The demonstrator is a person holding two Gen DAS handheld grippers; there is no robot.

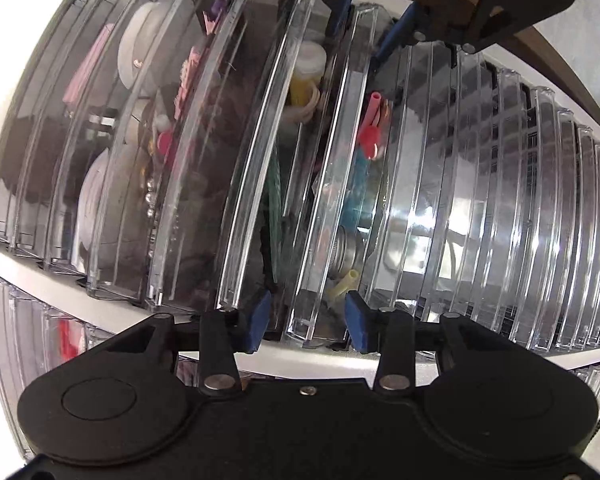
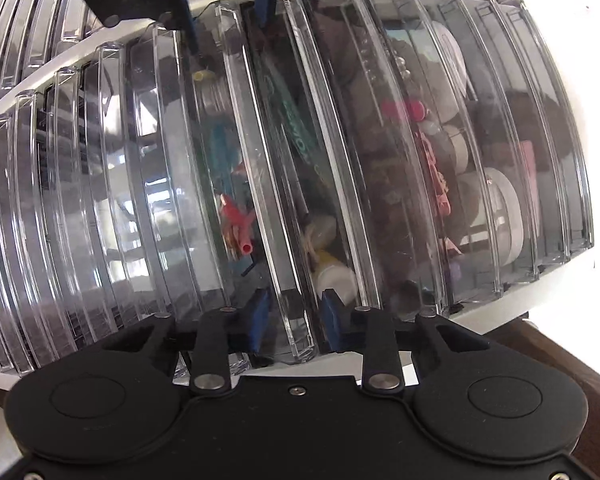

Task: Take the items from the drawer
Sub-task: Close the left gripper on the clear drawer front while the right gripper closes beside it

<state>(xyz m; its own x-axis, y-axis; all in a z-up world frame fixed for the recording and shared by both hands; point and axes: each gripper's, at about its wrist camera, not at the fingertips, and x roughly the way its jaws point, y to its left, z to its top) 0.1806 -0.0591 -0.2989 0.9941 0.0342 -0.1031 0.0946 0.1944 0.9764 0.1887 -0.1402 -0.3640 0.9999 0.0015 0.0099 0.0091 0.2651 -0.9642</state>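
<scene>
Left wrist view: the left hand-held gripper, black with blue pads, has its jaws set wide on either side of the protruding front lip of one clear plastic drawer in a white-framed cabinet of many narrow clear drawers. Both pads stand just off the lip; whether they press it, I cannot tell. The right hand-held gripper meets the same drawer's far end. Right wrist view: the right hand-held gripper likewise straddles that lip, equally wide. Behind the front sit a red plastic tube and a yellow bottle with a white cap. Neighbouring drawer edges crowd close on both sides.
</scene>
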